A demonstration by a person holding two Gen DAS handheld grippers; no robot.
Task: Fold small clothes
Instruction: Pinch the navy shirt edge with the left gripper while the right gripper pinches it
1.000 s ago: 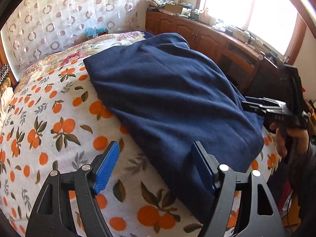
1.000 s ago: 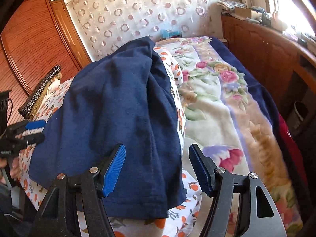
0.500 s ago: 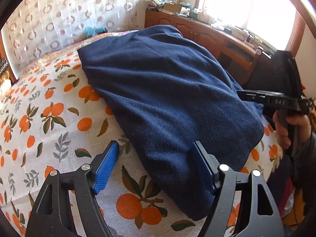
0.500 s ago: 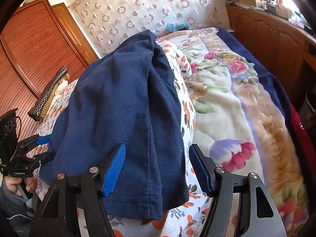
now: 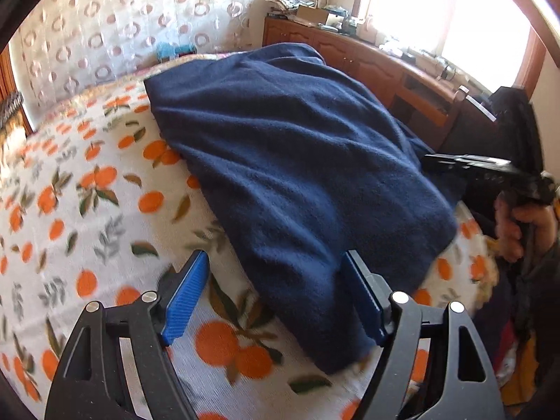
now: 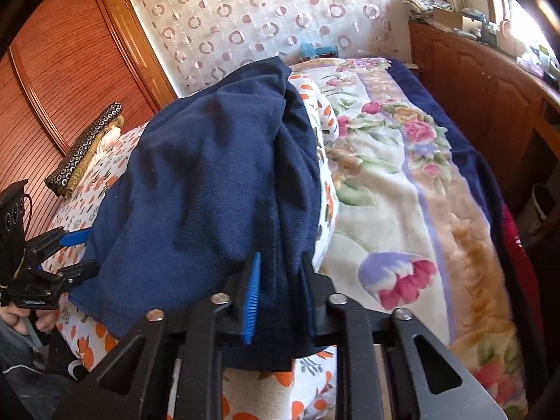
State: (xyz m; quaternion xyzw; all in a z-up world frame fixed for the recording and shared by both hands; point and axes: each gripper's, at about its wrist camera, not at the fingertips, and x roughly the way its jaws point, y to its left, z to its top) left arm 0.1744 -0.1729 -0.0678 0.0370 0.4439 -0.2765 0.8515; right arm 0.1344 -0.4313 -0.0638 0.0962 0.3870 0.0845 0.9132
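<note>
Right claw [image 6: 278, 297] clamped on near hem of dark navy fleece garment [image 6: 210, 182] lying on orange-print bedsheet [image 5: 87, 210], left claw [image 5: 276, 301] spread apart at other corner: risk: one-sided pull bunches fabric, or layered hem slips from pads.

The right gripper [image 6: 276, 297], open a moment ago, has closed at the bottom centre on the near hem of the navy garment [image 6: 210, 182], bunching it.
</note>
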